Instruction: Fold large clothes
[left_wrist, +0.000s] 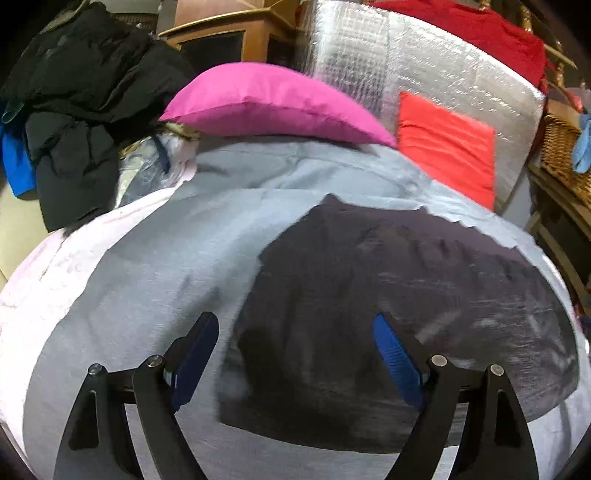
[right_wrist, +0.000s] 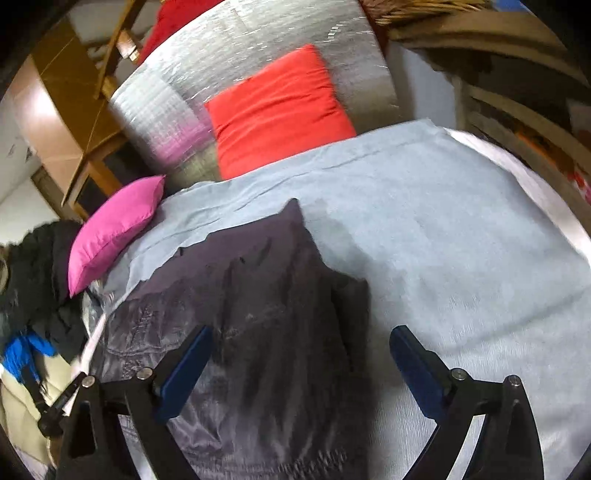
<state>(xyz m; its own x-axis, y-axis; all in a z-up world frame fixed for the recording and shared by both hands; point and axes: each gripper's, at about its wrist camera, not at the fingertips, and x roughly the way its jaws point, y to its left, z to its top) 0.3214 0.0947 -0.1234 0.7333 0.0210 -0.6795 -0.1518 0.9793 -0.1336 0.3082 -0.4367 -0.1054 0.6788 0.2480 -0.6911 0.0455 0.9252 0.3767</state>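
Note:
A dark purple-grey garment (left_wrist: 388, 314) lies folded flat on a light grey-blue bed cover (left_wrist: 147, 277). My left gripper (left_wrist: 295, 325) is open and empty, held just above the garment's near left part. In the right wrist view the same garment (right_wrist: 258, 314) lies wrinkled on the cover (right_wrist: 461, 240). My right gripper (right_wrist: 301, 338) is open and empty above the garment's right edge. The other gripper's black linkage (right_wrist: 62, 402) shows at the lower left.
A pink pillow (left_wrist: 269, 103) and a red cushion (left_wrist: 447, 144) lie at the head of the bed against a silver foil panel (left_wrist: 369, 55). A heap of black clothes (left_wrist: 81, 110) sits at the left. A wicker basket (left_wrist: 565, 155) stands at the right.

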